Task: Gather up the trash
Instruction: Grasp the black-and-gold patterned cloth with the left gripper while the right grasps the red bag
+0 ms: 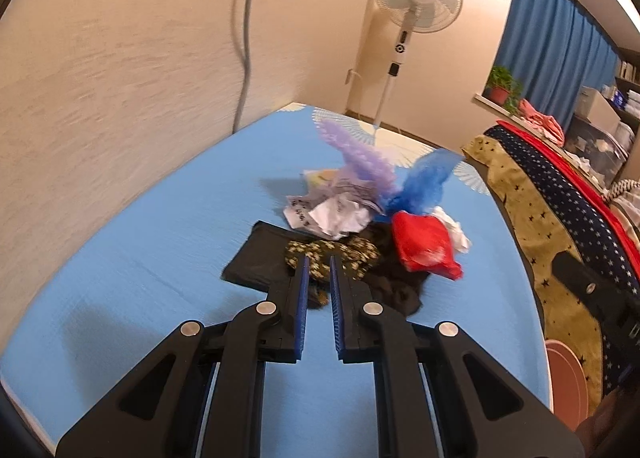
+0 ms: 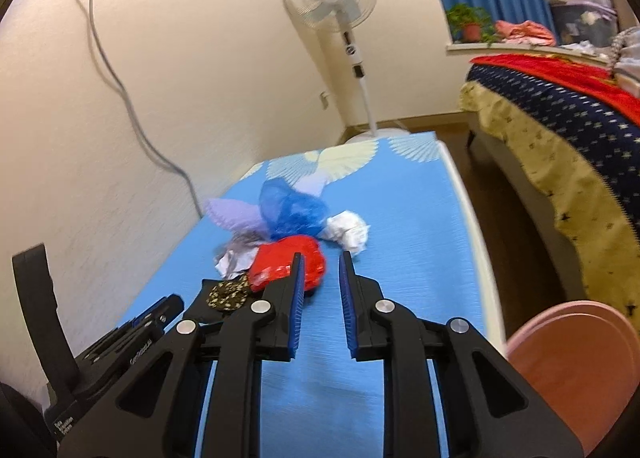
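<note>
step: reach for trash pile | left gripper [image 1: 319,264] fingers narrow, empty, at gold-speckled dark cloth [image 1: 336,254] | right gripper [image 2: 322,264] fingers narrow, empty, beside crumpled red plastic bag [image 2: 288,264] | tip: open wider first, grab one piece.

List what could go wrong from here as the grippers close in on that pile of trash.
1. The left gripper has narrow jaws right at the patterned fabric, which overlaps the black cloth; a pinch could drag both.
2. The red bag leans on crumpled paper; pulling it with the right gripper may scatter scraps.
3. The light blue bag could slide off the table.
</note>
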`<state>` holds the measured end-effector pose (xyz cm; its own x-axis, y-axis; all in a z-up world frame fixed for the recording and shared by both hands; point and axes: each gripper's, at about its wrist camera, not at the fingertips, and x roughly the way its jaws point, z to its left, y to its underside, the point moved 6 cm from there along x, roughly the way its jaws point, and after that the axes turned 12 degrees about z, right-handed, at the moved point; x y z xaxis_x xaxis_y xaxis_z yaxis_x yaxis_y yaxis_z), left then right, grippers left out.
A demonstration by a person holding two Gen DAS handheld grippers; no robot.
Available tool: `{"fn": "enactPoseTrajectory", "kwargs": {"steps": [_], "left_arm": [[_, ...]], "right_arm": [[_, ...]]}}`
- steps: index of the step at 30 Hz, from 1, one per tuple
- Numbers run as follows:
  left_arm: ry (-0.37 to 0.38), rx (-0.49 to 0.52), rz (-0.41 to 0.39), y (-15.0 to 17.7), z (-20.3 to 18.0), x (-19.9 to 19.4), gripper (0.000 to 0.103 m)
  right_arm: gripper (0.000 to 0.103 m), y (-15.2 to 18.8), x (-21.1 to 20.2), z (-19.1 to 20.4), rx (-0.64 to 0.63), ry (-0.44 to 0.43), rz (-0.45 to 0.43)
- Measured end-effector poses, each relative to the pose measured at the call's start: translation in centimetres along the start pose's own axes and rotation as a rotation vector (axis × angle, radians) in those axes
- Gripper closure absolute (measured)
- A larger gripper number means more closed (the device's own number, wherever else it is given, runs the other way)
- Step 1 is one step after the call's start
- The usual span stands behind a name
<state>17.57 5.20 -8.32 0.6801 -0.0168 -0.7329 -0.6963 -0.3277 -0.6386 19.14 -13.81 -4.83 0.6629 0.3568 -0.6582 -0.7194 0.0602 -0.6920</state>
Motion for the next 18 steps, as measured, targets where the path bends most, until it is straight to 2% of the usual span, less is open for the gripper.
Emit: {"fn": "enactPoseTrajectory", "kwargs": {"steps": [4,5,7,10,13,16,18], "left_arm": [[-0.003,-0.021,0.001,-0.7,0.7,0.8,0.092],[-0.005,-0.024,0.002,-0.9,0.8,0.9,0.092],[0.0,-0.039,0.006,-1.1,1.3,1.3,0.092],[0.011,-0.051,0.016,-1.4,1.5,1.7,0.092],[0.024,-0.065,0.025,-1.6,1.8,2.3,0.092],[0.039,-0.077,0.036,-1.8,2.0,3.0,0.09],[0.044,-0.08,0.042,-1.9,2.0,3.3,0.08]], "right_arm": [[0.056,-0.1,2.6,0.2,0.017,-0.019,0.03],[0.053,-0.1,3.1,0.3,0.019,-0.018,0.037],[0.037,-0.3,4.4,0.4,0.022,-0.015,0.053],[0.021,-0.7,5.7,0.8,0.021,-0.03,0.07],[0.016,-1.1,7.3,1.4,0.015,-0.055,0.1],[0.015,-1.1,8.9,1.8,0.008,-0.066,0.134],[0.015,-1.1,9.6,1.8,0.01,-0.069,0.152]]}}
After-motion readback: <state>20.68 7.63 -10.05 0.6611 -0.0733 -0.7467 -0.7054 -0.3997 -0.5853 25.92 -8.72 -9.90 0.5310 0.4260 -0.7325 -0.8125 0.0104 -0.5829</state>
